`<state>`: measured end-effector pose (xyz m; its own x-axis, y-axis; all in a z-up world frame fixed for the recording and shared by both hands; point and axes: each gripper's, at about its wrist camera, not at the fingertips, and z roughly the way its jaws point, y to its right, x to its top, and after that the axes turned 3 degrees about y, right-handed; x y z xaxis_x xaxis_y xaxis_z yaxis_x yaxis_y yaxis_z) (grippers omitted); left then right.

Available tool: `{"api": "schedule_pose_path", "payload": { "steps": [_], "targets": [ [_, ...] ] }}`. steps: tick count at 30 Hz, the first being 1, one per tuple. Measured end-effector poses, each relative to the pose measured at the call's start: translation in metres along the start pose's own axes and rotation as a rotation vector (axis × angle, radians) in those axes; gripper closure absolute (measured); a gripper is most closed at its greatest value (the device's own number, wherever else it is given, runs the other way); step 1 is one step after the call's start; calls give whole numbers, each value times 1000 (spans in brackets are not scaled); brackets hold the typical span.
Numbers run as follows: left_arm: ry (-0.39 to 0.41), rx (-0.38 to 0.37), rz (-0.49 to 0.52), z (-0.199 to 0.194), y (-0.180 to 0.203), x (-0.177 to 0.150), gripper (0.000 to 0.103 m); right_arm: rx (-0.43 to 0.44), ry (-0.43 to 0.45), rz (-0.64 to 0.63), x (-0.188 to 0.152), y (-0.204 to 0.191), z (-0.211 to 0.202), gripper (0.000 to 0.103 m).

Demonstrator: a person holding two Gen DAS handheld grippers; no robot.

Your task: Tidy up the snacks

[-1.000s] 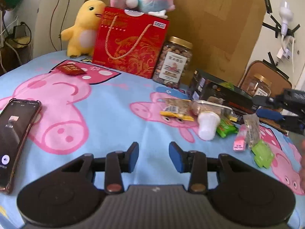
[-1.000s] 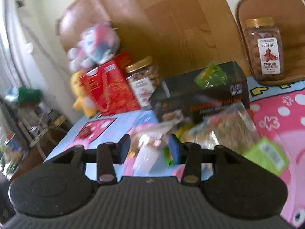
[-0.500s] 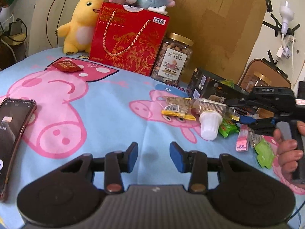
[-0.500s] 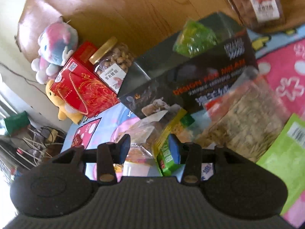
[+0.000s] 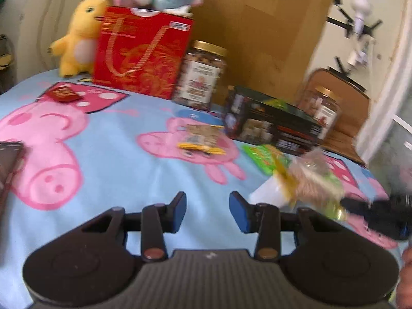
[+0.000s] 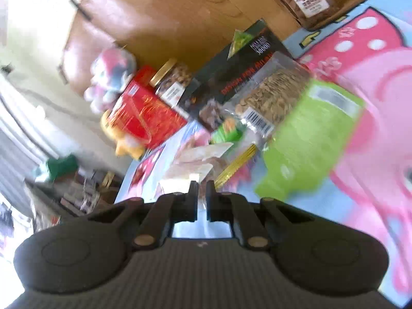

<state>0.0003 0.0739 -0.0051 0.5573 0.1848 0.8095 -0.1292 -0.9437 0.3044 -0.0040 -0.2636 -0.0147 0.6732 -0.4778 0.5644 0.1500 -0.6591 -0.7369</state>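
Note:
My right gripper (image 6: 202, 190) is shut on the edge of a clear snack packet (image 6: 198, 159) with a yellow strip. In the left wrist view that packet (image 5: 309, 182) hangs blurred off the right gripper (image 5: 360, 206), just over a white jelly cup (image 5: 267, 193). A seed packet (image 6: 270, 97) and a flat green packet (image 6: 309, 139) lie right beside it. Another nut packet (image 5: 200, 141) and a green packet (image 5: 260, 157) rest on the pig-print cloth (image 5: 116, 159) before the black box (image 5: 273, 126). My left gripper (image 5: 207, 212) stands open over bare cloth, with nothing between its fingers.
Along the back stand a red gift bag (image 5: 141, 51), a yellow plush (image 5: 77, 36), and a nut jar (image 5: 200, 74). A second jar (image 5: 324, 108) is behind the black box. A phone (image 5: 7, 159) lies at the left edge, a small red packet (image 5: 63, 94) farther back.
The right gripper has gone from open to shut on the clear packet and pulled it toward the near right, rolling as it went. The left gripper barely shifted.

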Motion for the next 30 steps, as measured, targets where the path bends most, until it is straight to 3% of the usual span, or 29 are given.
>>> {"api": "schedule_pose_path", "payload": {
  "steps": [2,6,11,14,17,19,22,24,27,29,30],
  "targets": [
    [-10,-30,15,2,12,-2,61,-34,-19,-49,-13,4,-18,92],
    [-31,-55,56,7,31,-9,60,-87,32,-97,-15,10,-27,87],
    [-44,-38,87,3,43,-15,60,-65,52,-107,-13,13,-23,83],
    [-27,-5,116,3,46,-19,56,-81,80,-182,-17,4,-26,80],
    [-16,32,137,5,45,-14,56,-27,72,-296,-22,-9,-28,77],
    [25,33,107,-2,35,-3,56,33,-1,-436,-29,-31,-20,66],
    [82,52,71,-17,19,7,56,100,-148,-595,-46,-60,5,65],
    [85,51,40,-24,8,9,56,95,-236,-688,-59,-75,27,66],
    [71,40,-9,-25,-6,7,56,107,-353,-642,-64,-81,68,69],
    [61,41,-20,-21,-11,6,56,64,-327,-651,-59,-85,93,71],
    [51,41,-25,-19,-13,6,56,24,-273,-674,-53,-86,105,74]
  ]
}}
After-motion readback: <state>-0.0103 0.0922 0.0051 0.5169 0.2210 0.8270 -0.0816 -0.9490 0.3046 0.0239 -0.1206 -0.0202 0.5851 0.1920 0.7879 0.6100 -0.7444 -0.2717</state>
